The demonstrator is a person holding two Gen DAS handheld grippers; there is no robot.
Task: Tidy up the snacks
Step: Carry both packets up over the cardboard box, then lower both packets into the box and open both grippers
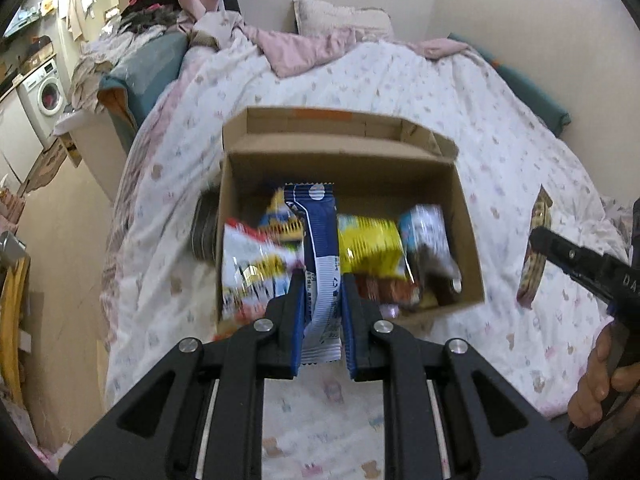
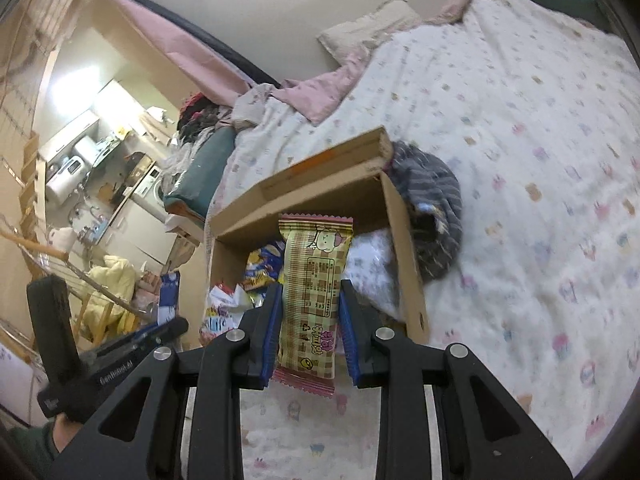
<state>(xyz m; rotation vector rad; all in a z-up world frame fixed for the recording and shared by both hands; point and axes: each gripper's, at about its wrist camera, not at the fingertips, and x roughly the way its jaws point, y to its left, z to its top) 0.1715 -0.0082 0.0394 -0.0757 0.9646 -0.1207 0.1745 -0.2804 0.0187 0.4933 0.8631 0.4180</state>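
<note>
An open cardboard box [image 1: 464, 216] rests on the bed and holds several snack packets, among them a yellow one [image 1: 370, 248] and a white and red one [image 1: 248, 264]. My left gripper [image 1: 322, 280] is shut on a blue and white snack bar [image 1: 320, 240], held above the box's near side. In the right wrist view my right gripper [image 2: 308, 292] is shut on a beige checked snack bar [image 2: 316, 280], just short of the same box [image 2: 404, 240]. That bar [image 1: 536, 248] and the right gripper also show at the right edge of the left view.
The bed is covered by a white patterned duvet [image 1: 400, 80] with a pink blanket [image 1: 296, 48] and a pillow [image 1: 340, 16] at its head. A grey striped garment [image 2: 436, 204] lies beside the box. A washing machine [image 1: 44, 92] stands beyond the bed's left side.
</note>
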